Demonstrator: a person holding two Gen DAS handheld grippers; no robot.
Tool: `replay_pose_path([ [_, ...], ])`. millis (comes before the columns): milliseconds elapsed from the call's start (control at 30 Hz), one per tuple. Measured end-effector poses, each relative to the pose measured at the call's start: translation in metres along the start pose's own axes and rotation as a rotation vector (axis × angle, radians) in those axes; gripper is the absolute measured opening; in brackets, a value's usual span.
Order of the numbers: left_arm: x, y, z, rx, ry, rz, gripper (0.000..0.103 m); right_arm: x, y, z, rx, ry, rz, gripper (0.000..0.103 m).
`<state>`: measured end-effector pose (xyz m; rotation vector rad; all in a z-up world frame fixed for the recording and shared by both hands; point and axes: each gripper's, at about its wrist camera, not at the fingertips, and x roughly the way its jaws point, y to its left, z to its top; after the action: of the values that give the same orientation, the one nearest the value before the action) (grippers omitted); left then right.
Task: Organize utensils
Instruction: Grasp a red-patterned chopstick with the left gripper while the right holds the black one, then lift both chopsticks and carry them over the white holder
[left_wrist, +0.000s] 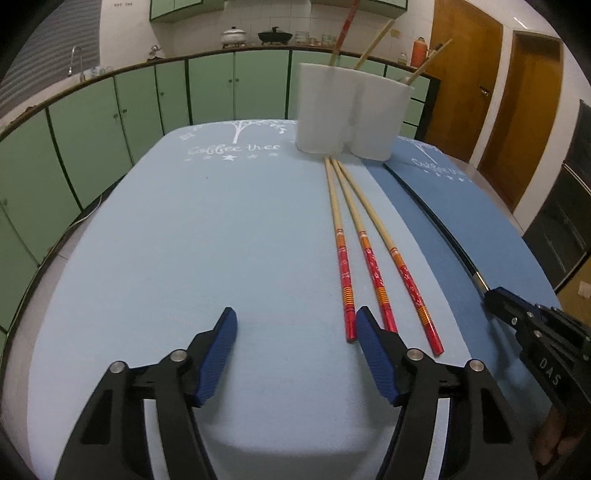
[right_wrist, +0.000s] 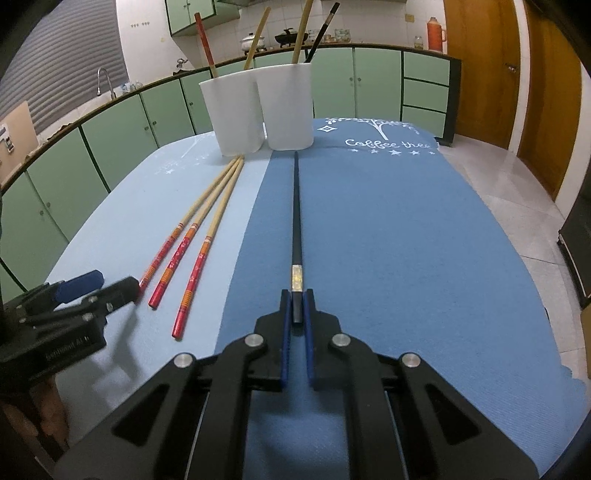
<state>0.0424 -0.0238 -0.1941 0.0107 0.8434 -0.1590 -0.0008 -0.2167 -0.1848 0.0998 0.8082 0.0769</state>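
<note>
Right gripper (right_wrist: 296, 308) jaws clamped on black chopstick (right_wrist: 296, 206); left gripper (left_wrist: 295, 328) jaws apart, holding nothing.

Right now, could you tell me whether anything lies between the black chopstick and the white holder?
Nothing visible does: the right tool grips the black chopstick, and bare dark blue mat runs to the white holder.

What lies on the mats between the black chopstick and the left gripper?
Three red-handled chopsticks lie between the black chopstick and the left gripper; right wrist view.
</note>
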Motion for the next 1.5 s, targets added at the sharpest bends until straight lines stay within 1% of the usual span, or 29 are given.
replay_pose_path([
  [67, 0.000, -0.002, -0.001, 0.009, 0.000, 0.003, 0.066, 0.001, 0.002, -0.001, -0.007, 0.010, 0.003, 0.006],
  [133, 0.001, -0.007, -0.002, 0.020, 0.001, 0.001, 0.066, 0.001, 0.004, -0.001, -0.020, 0.012, 0.001, 0.009],
  [233, 0.001, -0.012, -0.003, 0.025, 0.000, 0.000, 0.065, 0.002, 0.007, -0.002, -0.041, 0.017, -0.009, 0.010],
  [300, 0.001, -0.015, -0.004, 0.026, -0.005, 0.007, 0.047, 0.002, 0.007, -0.003, -0.052, 0.018, -0.013, 0.010],
  [333, 0.000, -0.016, -0.004, 0.025, -0.009, 0.007, 0.043, 0.002, 0.008, -0.003, -0.058, 0.019, -0.015, 0.009],
  [367, 0.000, -0.016, -0.005, 0.023, -0.012, 0.011, 0.038, 0.002, 0.008, -0.003, -0.064, 0.019, -0.016, 0.007],
  [400, -0.001, -0.017, -0.005, 0.024, -0.014, 0.008, 0.029, 0.002, 0.008, -0.004, -0.067, 0.018, -0.015, 0.007],
  [433, -0.001, -0.018, -0.005, 0.026, -0.018, 0.007, 0.024, 0.002, 0.008, -0.004, -0.064, 0.018, -0.011, 0.007],
  [467, -0.001, -0.019, -0.005, 0.029, -0.020, 0.001, 0.013, 0.002, 0.007, -0.003, -0.059, 0.019, -0.007, 0.006],
  [500, -0.001, -0.020, -0.005, 0.031, -0.020, -0.004, 0.006, 0.001, 0.006, -0.003, -0.056, 0.020, -0.004, 0.006],
  [633, -0.003, -0.023, -0.006, 0.041, -0.023, -0.026, 0.005, -0.001, 0.005, -0.003, -0.055, 0.017, 0.005, 0.006],
  [733, -0.009, -0.023, -0.004, 0.033, -0.030, -0.039, 0.005, -0.007, 0.004, 0.001, -0.062, -0.003, 0.006, 0.006],
  [867, -0.028, -0.023, 0.007, 0.040, -0.079, -0.040, 0.005, -0.024, 0.004, 0.013, -0.089, -0.061, 0.000, 0.006],
  [1000, -0.051, -0.020, 0.024, 0.044, -0.142, -0.039, 0.005, -0.043, 0.004, 0.028, -0.101, -0.125, 0.006, 0.006],
  [1267, -0.097, -0.018, 0.067, 0.070, -0.283, -0.039, 0.005, -0.076, -0.007, 0.069, -0.056, -0.216, 0.071, 0.006],
  [1500, -0.115, -0.017, 0.103, 0.075, -0.367, -0.056, 0.005, -0.104, -0.021, 0.117, -0.015, -0.276, 0.135, 0.006],
])
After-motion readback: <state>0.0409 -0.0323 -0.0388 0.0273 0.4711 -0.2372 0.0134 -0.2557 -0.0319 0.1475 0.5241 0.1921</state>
